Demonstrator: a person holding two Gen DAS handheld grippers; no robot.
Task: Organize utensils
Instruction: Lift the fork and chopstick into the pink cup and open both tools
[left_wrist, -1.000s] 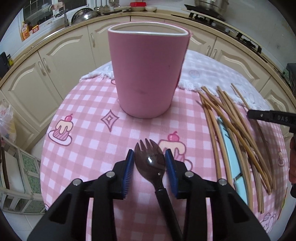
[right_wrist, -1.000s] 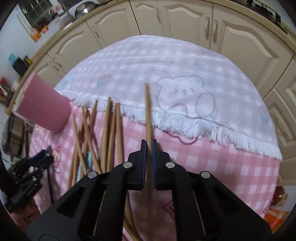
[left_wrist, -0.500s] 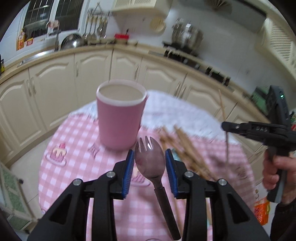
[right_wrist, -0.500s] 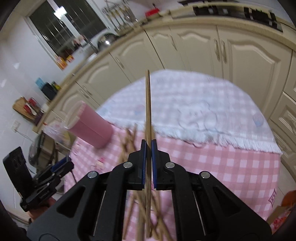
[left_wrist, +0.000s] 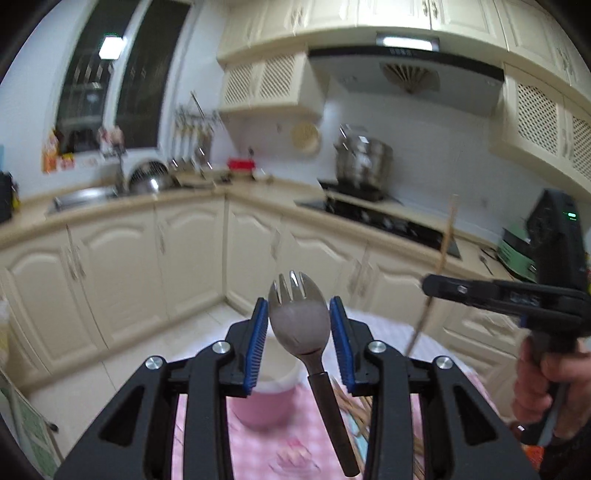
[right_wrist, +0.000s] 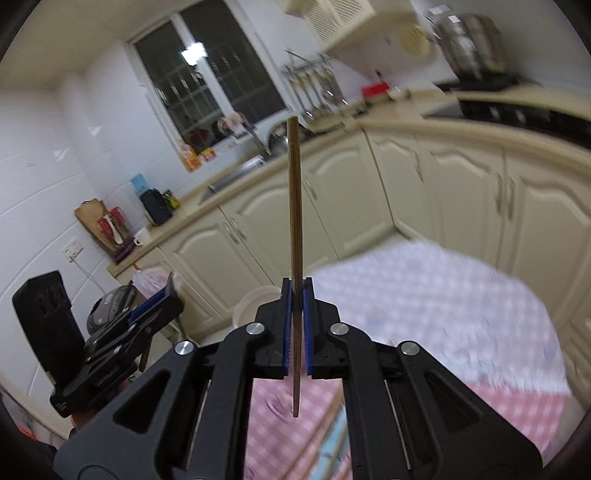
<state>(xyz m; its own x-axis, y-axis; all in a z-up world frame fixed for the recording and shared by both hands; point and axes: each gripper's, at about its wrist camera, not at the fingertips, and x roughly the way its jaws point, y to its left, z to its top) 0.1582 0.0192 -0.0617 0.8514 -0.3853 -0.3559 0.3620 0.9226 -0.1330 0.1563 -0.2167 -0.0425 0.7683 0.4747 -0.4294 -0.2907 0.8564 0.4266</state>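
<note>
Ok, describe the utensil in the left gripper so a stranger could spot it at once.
Above the pink checked tablecloth and pink cup, the left gripper clamps a metal spork. Its spoon bowl ends in short tines on a dark handle, unlike the thin wooden chopstick in the right gripper.

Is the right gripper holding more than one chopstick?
No, the right wrist view shows a single chopstick clamped between the pads of the right gripper, sticking up past them.
</note>
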